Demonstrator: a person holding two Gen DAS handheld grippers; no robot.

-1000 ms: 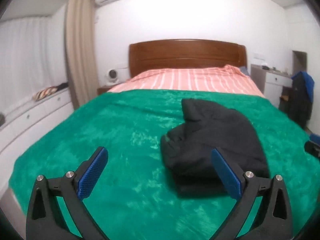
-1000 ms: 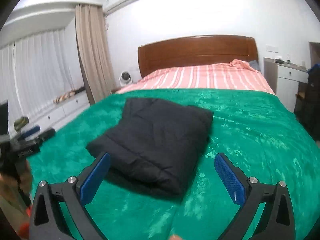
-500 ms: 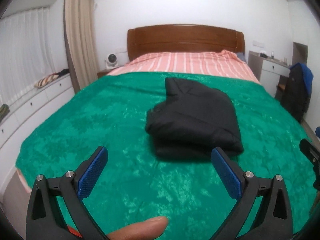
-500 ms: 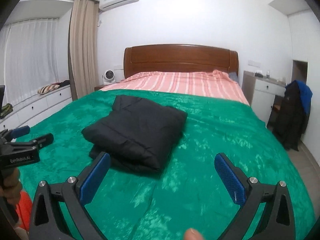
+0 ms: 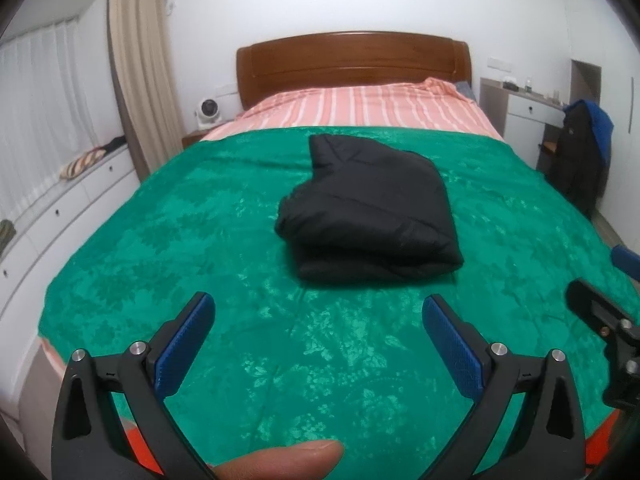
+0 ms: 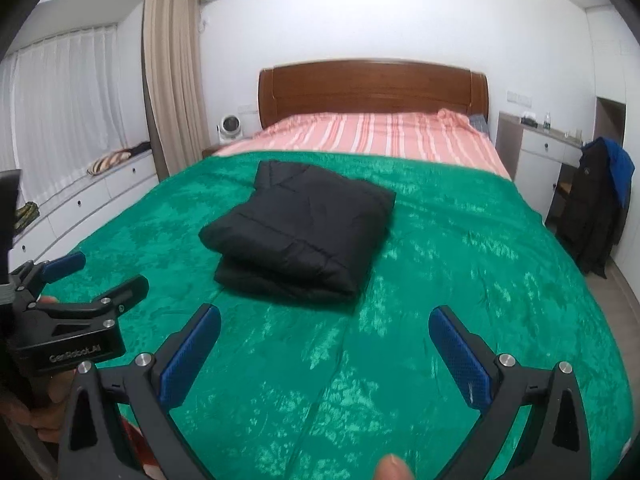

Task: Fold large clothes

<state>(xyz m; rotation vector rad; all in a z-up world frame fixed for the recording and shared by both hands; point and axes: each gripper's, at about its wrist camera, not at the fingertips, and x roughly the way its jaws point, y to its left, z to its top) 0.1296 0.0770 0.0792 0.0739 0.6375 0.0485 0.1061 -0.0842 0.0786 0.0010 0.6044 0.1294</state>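
Garment: a black padded jacket lies folded into a thick, roughly square bundle at the centre of the frame in both views, resting on the green blanket.
Left gripper: at the bottom of the left wrist view, blue pads spread wide, nothing between them, held above the blanket and well short of the jacket.
Right gripper: at the bottom of the right wrist view, fingers likewise spread wide and empty, apart from the jacket.
Hands: a fingertip shows at the bottom edge of the left view.
Bed: striped pink sheet beyond the blanket, wooden headboard at upper centre.
Surroundings: beige curtain at upper left, small white fan left of the headboard, dark coat hanging at right.
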